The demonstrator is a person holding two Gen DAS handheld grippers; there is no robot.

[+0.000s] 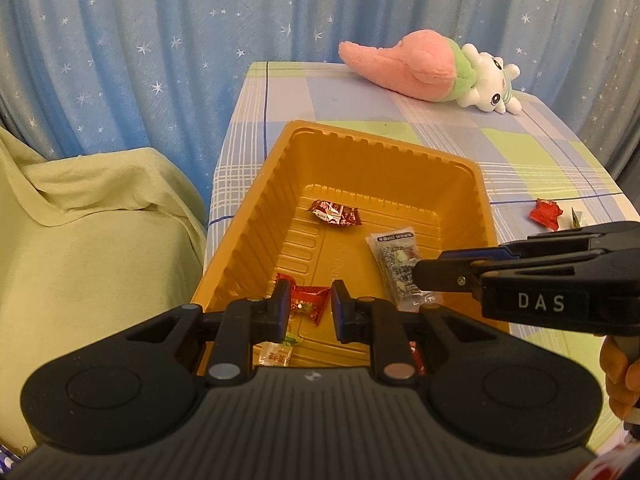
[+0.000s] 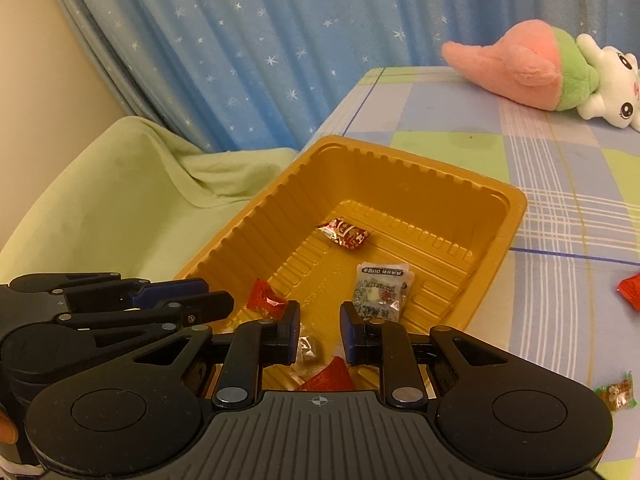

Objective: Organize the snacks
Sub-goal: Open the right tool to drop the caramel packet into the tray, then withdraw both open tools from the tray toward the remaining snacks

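Both grippers hang over the near end of the gold tray (image 1: 280,152) on the checked bench (image 1: 532,160). The left gripper (image 1: 310,304) and right gripper (image 2: 320,332) each have fingers drawn in to their narrowest, pinching nothing. Several wrapped snacks (image 1: 335,213) lie inside the tray; a red snack (image 1: 546,213) lies outside on the cloth.

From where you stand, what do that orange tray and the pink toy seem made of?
Orange tray: thin moulded plastic, probably; glossy, with ribbed walls. Pink toy: soft plush fabric, likely stuffed; its surface looks fuzzy and matte.
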